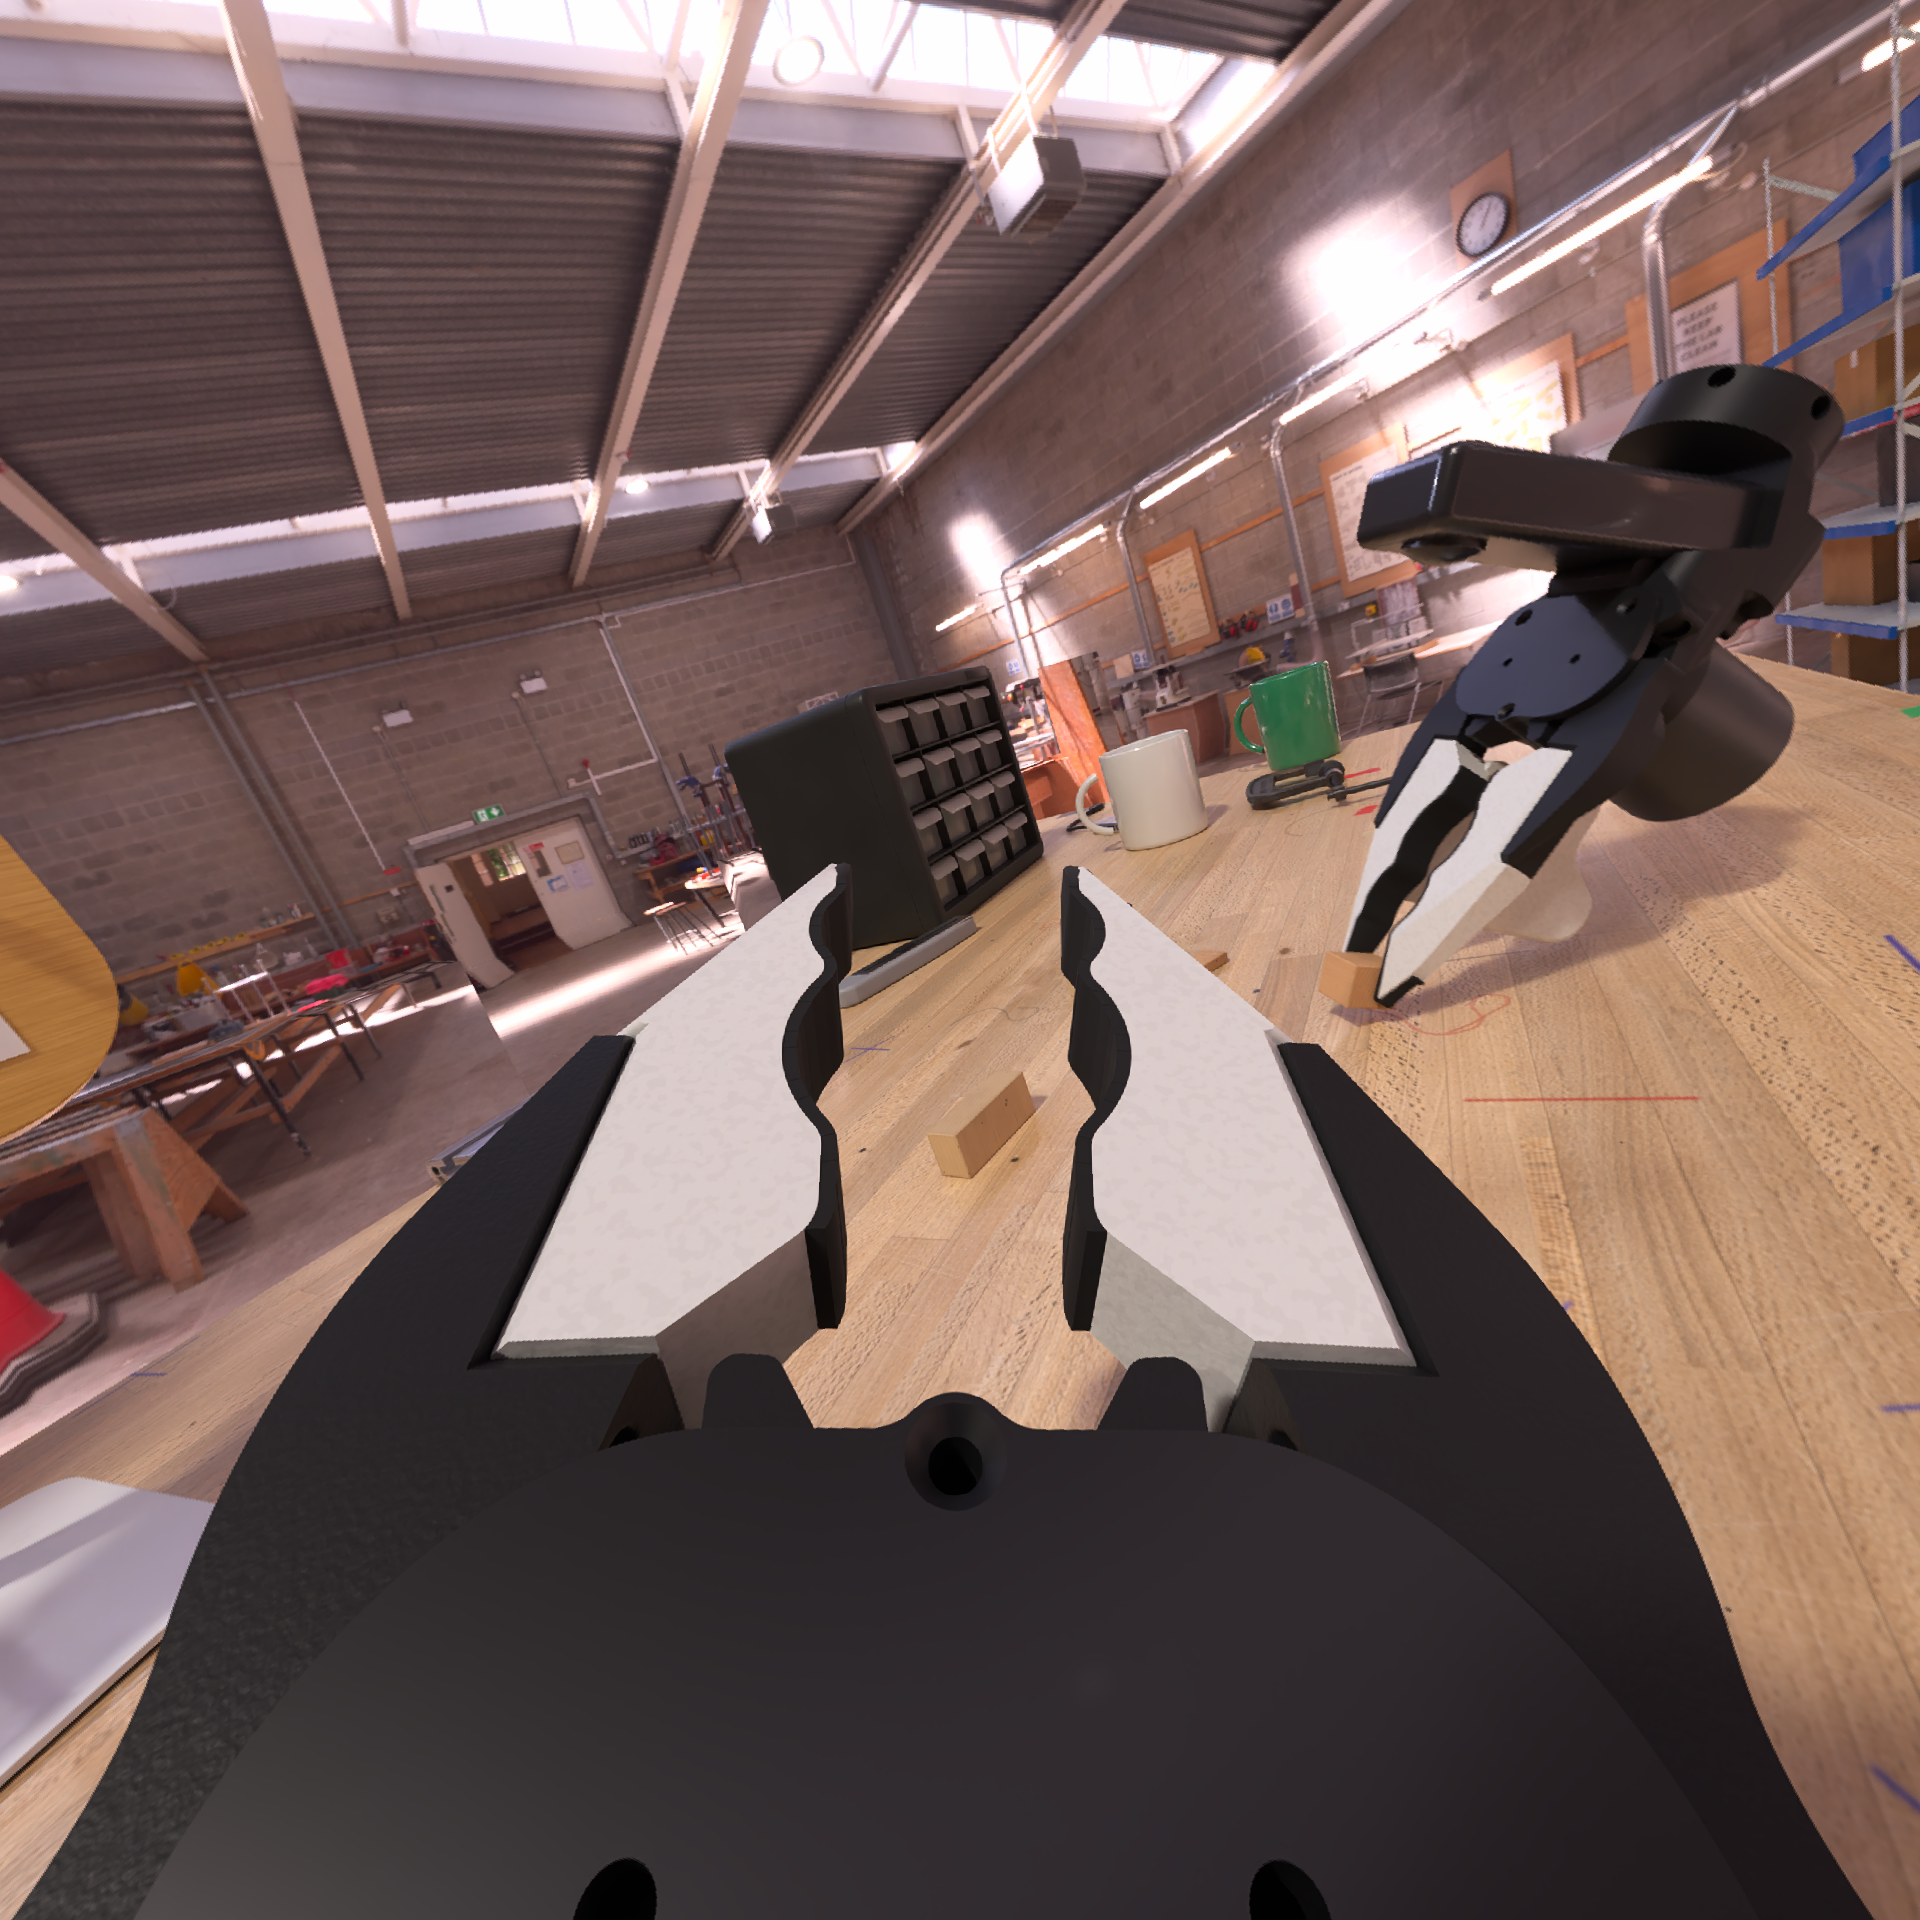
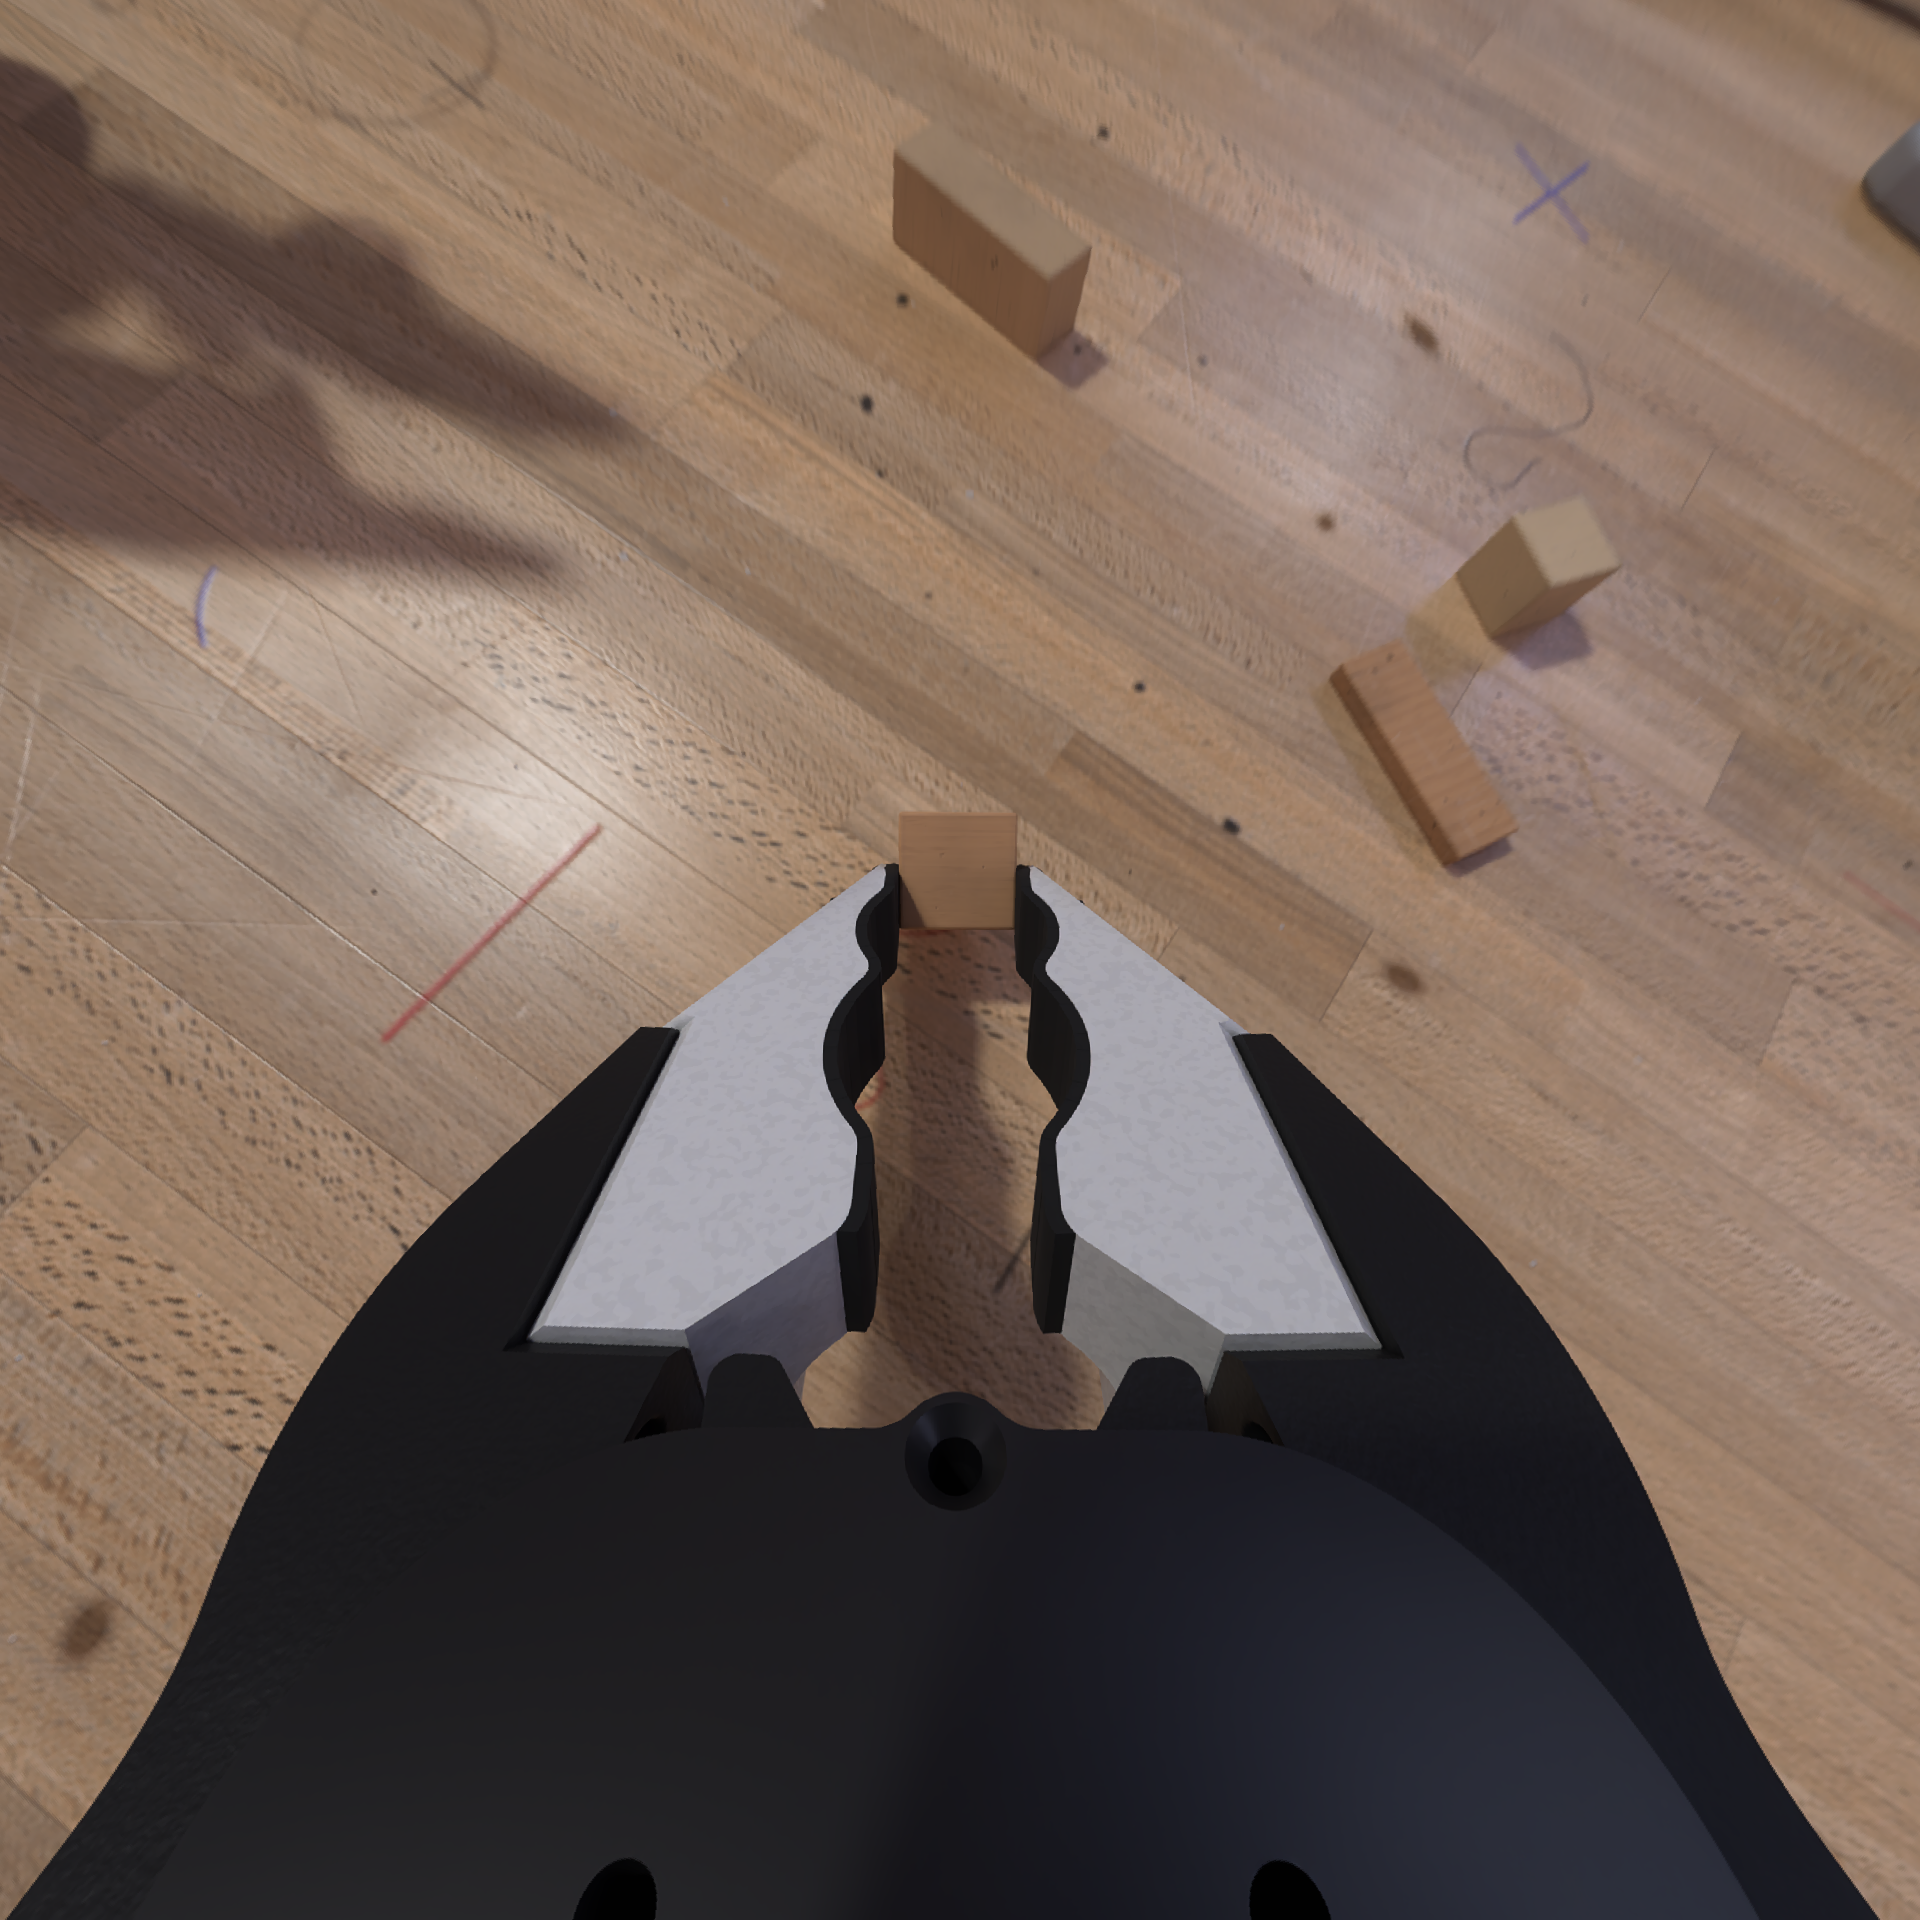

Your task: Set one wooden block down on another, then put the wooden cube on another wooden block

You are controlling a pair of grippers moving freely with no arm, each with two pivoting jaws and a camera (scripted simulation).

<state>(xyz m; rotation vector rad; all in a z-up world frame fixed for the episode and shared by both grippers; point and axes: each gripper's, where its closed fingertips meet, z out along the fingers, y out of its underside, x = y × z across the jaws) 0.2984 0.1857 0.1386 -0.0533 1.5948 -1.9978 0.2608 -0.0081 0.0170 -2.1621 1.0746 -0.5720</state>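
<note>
In the right wrist view my right gripper has its fingertips pressed on both sides of a small wooden cube that rests on the wooden table. A thick wooden block lies farther ahead. A short block and a long flat block lie to the right. In the left wrist view my left gripper is open and empty above the table. A wooden block lies below and between its fingers. The right gripper shows at the right, tips down on the cube.
A black drawer cabinet stands at the back of the table. A white mug, a green mug and a black tool stand behind the right gripper. A pale flat slab lies at the near left.
</note>
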